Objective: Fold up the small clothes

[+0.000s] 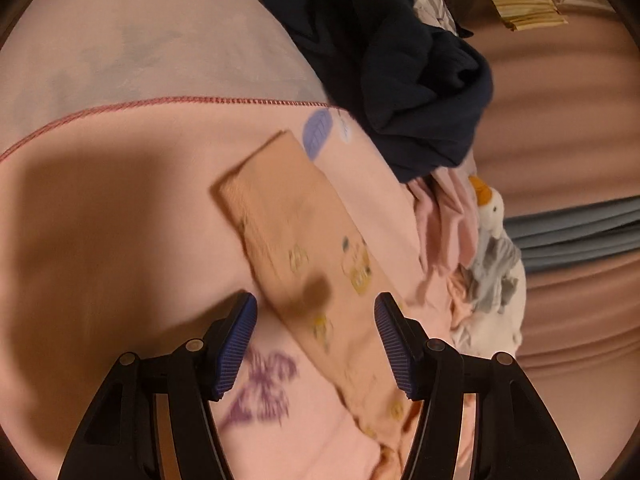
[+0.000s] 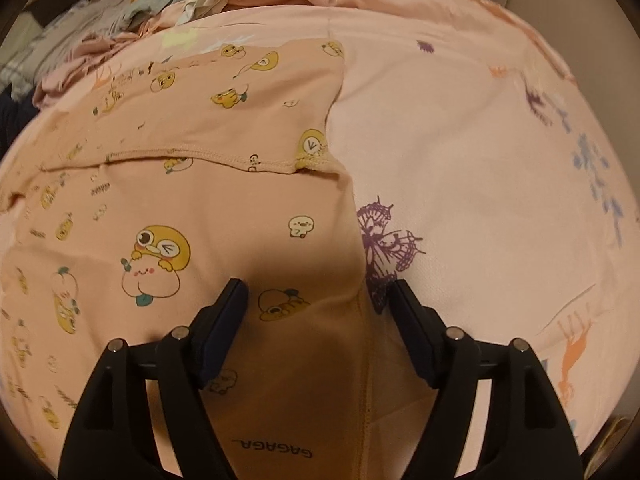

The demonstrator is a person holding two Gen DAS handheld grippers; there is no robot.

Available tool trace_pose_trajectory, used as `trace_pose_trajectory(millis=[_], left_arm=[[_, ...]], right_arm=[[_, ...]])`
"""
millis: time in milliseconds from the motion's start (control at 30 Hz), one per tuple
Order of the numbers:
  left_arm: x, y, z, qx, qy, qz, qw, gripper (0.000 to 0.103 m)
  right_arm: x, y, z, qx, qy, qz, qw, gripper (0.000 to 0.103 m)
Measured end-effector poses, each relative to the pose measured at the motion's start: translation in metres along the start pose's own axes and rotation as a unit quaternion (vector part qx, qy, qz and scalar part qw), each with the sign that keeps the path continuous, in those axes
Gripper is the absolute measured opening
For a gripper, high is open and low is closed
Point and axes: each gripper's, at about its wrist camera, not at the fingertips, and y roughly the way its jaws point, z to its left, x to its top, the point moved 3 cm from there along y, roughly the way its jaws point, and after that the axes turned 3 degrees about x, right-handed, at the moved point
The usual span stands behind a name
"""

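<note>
The peach printed garment (image 2: 180, 200) lies flat on the pink bedsheet (image 2: 460, 160), already folded once on itself — a hemmed edge runs across it in the right wrist view. Its narrow part, a sleeve or leg (image 1: 296, 248), stretches as a long strip away from you in the left wrist view, its axis slanting from near right to far left, blurred by motion.

Your right gripper (image 2: 318, 292) hangs just over the garment's right edge, jaws spread wide, nothing between them; the edge seam passes up between the two fingers, with the purple butterfly print (image 2: 384, 244) just beyond it on the sheet.

Your left gripper (image 1: 316, 306) is likewise spread and empty, straddling the strip — the cloth runs between the fingers and on ahead.

Judgement: the left is the nearer one to the strip's free end; the next fold likely turns on closing across that long axis, not along it.

Further out — a dark navy heap (image 1: 400, 72) and a goose plush toy (image 1: 494, 240) to the right, well apart from the strip.
</note>
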Motion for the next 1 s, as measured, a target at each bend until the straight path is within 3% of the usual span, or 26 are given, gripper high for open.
trace_pose_trajectory(millis=[67, 133, 233, 367, 500, 600, 700, 767, 867, 933, 1000], left_arm=[[0.008, 0.007, -0.002, -0.004, 0.003, -0.005, 1.0, 0.058], [0.01, 0.011, -0.008, 0.013, 0.017, -0.009, 0.9997, 0.04], [0.016, 0.02, -0.012, 0.077, 0.057, -0.022, 0.9951, 0.016], [0.009, 0.025, -0.028, 0.126, 0.108, -0.04, 0.9853, 0.011], [-0.003, 0.024, -0.06, 0.18, 0.177, -0.08, 0.9642, 0.008], [-0.036, 0.026, -0.122, 0.17, 0.266, -0.096, 0.944, 0.008], [-0.105, 0.033, -0.201, 0.116, 0.349, -0.086, 0.9259, 0.008], [-0.152, 0.04, -0.237, 0.081, 0.38, -0.065, 0.9191, 0.008], [-0.246, 0.072, -0.289, 0.034, 0.44, 0.0, 0.8972, 0.008], [-0.304, 0.097, -0.303, 0.025, 0.471, 0.049, 0.8805, 0.008], [-0.357, 0.121, -0.302, 0.035, 0.506, 0.103, 0.8555, 0.008]], right_arm=[[-0.002, -0.001, -0.002, 0.005, 0.011, -0.005, 1.0, 0.076], [0.0, 0.0, -0.008, 0.017, 0.027, -0.01, 0.999, 0.078], [0.0, 0.0, -0.004, 0.006, 0.018, -0.014, 1.0, 0.079], [0.0, 0.001, -0.005, 0.007, 0.024, -0.02, 0.999, 0.081], [0.002, 0.001, -0.003, 0.007, 0.023, -0.027, 0.999, 0.08], [0.0, 0.0, -0.005, 0.011, 0.023, -0.035, 0.999, 0.08], [-0.004, -0.001, -0.006, 0.019, 0.019, -0.051, 0.998, 0.081], [-0.005, -0.001, -0.007, 0.025, 0.022, -0.059, 0.998, 0.082], [-0.007, -0.002, -0.008, 0.029, 0.023, -0.069, 0.997, 0.082], [-0.007, -0.002, -0.008, 0.033, 0.026, -0.075, 0.996, 0.082], [-0.008, -0.003, -0.009, 0.037, 0.028, -0.077, 0.996, 0.082]])
